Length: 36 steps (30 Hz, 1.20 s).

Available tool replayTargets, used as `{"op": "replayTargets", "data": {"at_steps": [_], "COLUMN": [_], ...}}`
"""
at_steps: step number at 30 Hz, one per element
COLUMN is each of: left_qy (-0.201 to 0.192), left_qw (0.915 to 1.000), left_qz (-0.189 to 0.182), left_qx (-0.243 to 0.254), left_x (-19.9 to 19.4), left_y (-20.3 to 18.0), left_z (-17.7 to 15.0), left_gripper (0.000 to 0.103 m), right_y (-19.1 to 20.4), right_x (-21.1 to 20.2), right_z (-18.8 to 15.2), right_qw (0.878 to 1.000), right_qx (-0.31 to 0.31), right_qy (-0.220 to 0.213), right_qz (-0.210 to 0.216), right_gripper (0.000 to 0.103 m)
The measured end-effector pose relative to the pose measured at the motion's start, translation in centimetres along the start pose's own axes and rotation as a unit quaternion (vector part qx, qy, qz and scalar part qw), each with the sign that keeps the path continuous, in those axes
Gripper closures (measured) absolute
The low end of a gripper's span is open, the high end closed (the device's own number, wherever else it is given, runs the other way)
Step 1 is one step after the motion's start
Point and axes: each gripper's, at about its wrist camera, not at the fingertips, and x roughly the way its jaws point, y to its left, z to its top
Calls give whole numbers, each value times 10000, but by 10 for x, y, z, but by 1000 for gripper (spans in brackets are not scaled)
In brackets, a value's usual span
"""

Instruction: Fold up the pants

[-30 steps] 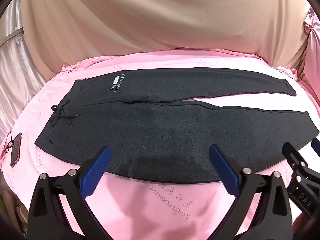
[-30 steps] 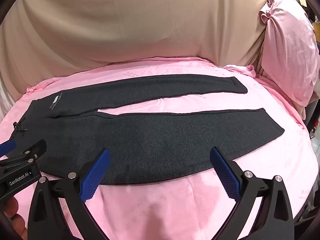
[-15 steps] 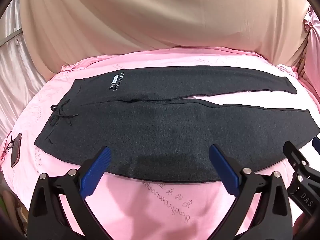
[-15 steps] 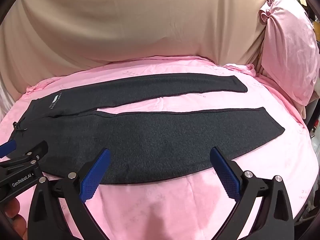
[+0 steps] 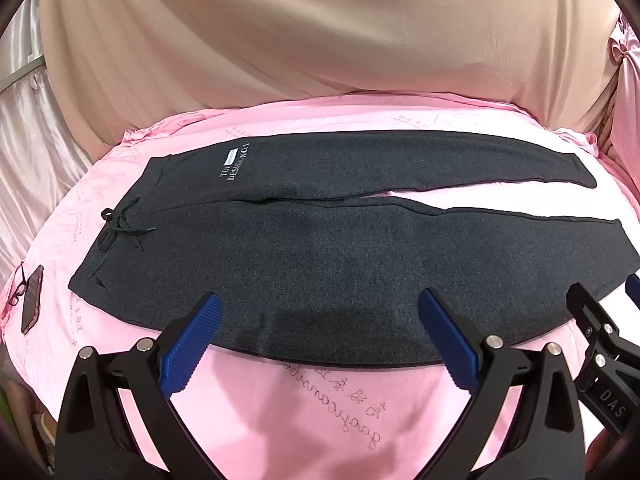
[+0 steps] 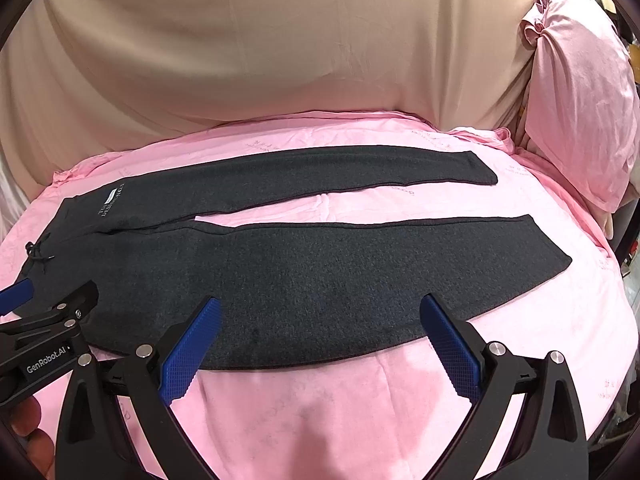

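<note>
We see the left claw (image 5: 318, 338) spread wide, its ribbed blue pads (image 5: 190, 346) apart and holding nothing; both pads hang just above the near hem of the pants (image 5: 320, 256), though whether they touch the cloth we cannot quite tell from this angle. The right claw (image 6: 318, 340) is spread just as wide and also empty, its cross-hatched blue pads (image 6: 452, 354) hanging over the same near edge further to the right. Each claw has black plastic arms with silver rivets, and each shows at the edge of the other's view.

The pants are dark charcoal, of a soft, slightly fuzzy knit, lying flat and unfolded on a bed covered with a smooth pink sheet (image 5: 332, 408) that carries faint handwriting-like print. Their long axis runs left to right: the waistband, with a black drawstring bow (image 5: 120, 228), points left, and the two leg ends point right. The legs part in a narrow V, the far leg thinner in view, the near leg broad. A small white printed label (image 5: 235, 164) sits on the far hip.

Behind the bed hangs a beige draped cloth (image 6: 280, 52). A pink pillow (image 6: 580, 92) stands at the far right. On the left of the sheet lie a phone (image 5: 33, 305) and, just beside it, a pair of glasses (image 5: 18, 294).
</note>
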Motion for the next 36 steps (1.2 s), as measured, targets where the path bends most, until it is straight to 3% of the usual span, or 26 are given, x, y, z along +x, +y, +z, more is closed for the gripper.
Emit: {"op": "replayTargets", "data": {"at_steps": [36], "left_qy": [11], "left_qw": [10000], "left_qz": [51], "left_qx": [37], "left_x": [0], "left_y": [-3], "left_z": [2], "left_gripper": [7], "right_y": [0], "right_x": [0], "right_z": [2], "right_qw": [10000], "right_qx": [-19], "right_qy": [18], "right_qz": [19], "right_gripper": [5]}}
